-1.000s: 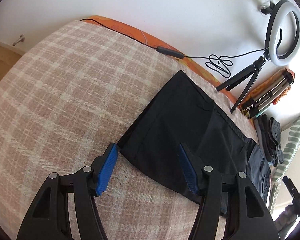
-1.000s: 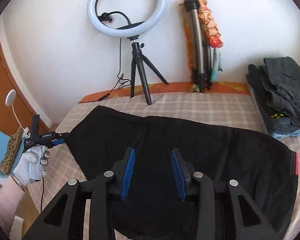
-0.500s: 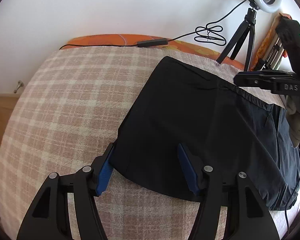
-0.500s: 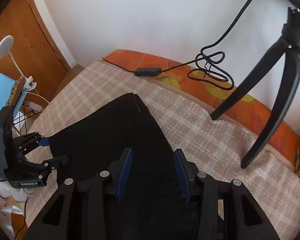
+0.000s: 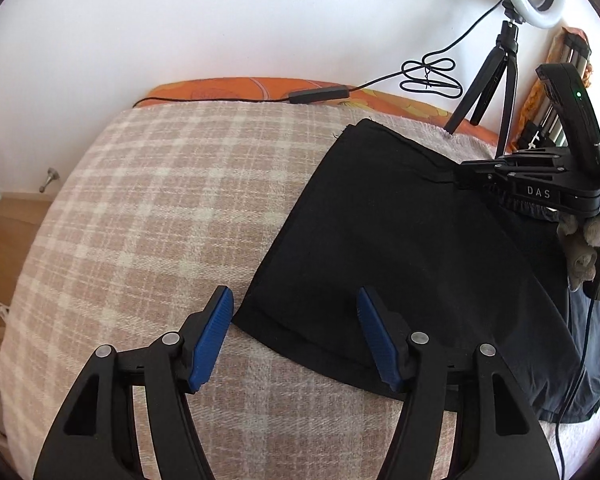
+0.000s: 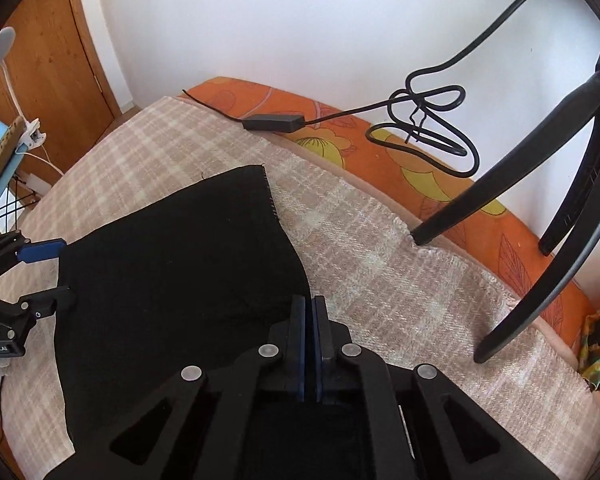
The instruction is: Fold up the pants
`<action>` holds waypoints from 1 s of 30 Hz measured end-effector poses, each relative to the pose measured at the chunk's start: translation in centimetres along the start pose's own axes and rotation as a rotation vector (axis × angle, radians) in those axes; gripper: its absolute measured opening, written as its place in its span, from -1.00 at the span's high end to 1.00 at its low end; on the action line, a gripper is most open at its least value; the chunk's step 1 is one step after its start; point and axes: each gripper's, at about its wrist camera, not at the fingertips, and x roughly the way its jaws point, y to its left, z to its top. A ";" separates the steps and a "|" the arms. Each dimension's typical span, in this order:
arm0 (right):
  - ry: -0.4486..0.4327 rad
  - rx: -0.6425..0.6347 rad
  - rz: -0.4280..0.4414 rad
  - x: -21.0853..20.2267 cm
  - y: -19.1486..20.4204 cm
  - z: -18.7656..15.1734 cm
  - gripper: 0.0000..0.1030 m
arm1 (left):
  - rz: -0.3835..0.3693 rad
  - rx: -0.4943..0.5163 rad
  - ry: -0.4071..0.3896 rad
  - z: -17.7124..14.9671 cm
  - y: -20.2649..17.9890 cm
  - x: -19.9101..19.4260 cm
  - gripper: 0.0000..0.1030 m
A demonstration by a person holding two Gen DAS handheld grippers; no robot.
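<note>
Black pants (image 5: pixel 388 232) lie flat on the plaid blanket (image 5: pixel 160 208), leg end toward the left. My left gripper (image 5: pixel 296 320) is open, its blue pads either side of the near corner of the leg end, low over the cloth. My right gripper (image 6: pixel 309 312) is shut on the far edge of the pants (image 6: pixel 172 272). The right gripper also shows in the left wrist view (image 5: pixel 472 168) at the far edge of the pants, and the left gripper shows in the right wrist view (image 6: pixel 46 272) at the near corner.
A ring light on a black tripod (image 5: pixel 500 68) stands on the bed's far edge, its cable and inline switch (image 5: pixel 320 94) lying along the orange mattress rim (image 6: pixel 440 176). A wooden door (image 6: pixel 56 64) is at the left.
My right gripper has closed on the far edge of the pants; it was open half a second ago. My left gripper has settled over the near corner of the leg end and stays open.
</note>
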 end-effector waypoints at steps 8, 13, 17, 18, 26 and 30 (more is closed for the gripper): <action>-0.003 -0.033 0.010 1.0 1.1 0.7 0.81 | -0.063 -0.085 -0.027 0.0 0.5 0.1 -0.10; 0.005 -0.052 -0.053 1.1 1.4 1.0 0.31 | -0.078 -0.100 -0.039 0.2 -0.2 0.2 0.73; -0.037 -0.039 -0.075 -1.4 2.1 1.5 -0.01 | -0.069 -0.019 -0.105 -0.1 -2.0 -0.8 0.84; -0.047 -0.014 -0.033 -2.3 2.1 1.8 -0.23 | -0.066 0.012 -0.122 -0.2 -2.7 -1.2 0.85; 0.043 0.262 0.311 -1.7 2.2 5.1 -0.28 | 0.002 0.185 -0.186 -1.5 -6.1 -2.8 0.85; 0.098 0.274 0.266 -0.4 3.5 5.7 -0.28 | 0.027 0.297 -0.206 -2.7 -8.6 -3.2 0.85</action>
